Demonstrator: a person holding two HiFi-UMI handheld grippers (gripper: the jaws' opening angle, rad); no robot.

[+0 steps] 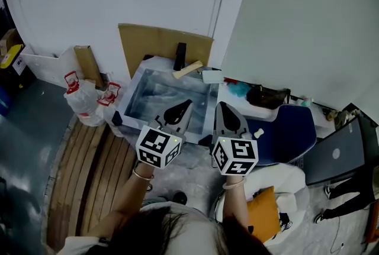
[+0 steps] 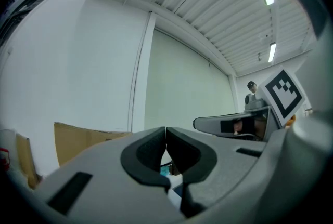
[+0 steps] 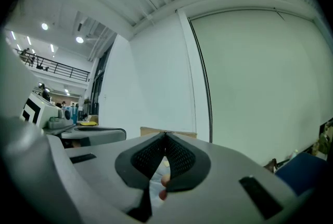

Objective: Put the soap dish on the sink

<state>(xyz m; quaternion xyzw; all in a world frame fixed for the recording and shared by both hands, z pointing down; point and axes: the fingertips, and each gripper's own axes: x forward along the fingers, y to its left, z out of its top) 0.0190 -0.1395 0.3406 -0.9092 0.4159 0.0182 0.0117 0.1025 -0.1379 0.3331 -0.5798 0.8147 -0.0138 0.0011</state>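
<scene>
A steel sink (image 1: 137, 107) stands against the white wall. On its back right corner lies a pale rectangular object (image 1: 211, 76), possibly the soap dish. A wooden-handled brush (image 1: 188, 69) and a black bottle (image 1: 179, 56) rest on the back rim. My left gripper (image 1: 187, 103) hangs over the basin's near right part, shut and empty. My right gripper (image 1: 219, 105) is beside it over the sink's right edge, also shut on nothing. In the left gripper view the gripper (image 2: 165, 133) has its jaws closed, aimed at the wall. In the right gripper view the gripper (image 3: 165, 136) shows the same.
Cardboard (image 1: 148, 44) leans behind the sink. White bags with red handles (image 1: 83, 97) sit at its left beside wooden slats (image 1: 89, 171). To the right are a dark bag (image 1: 267, 96), a blue chair (image 1: 293, 129), a laptop (image 1: 334, 156) and an orange cushion (image 1: 263, 212).
</scene>
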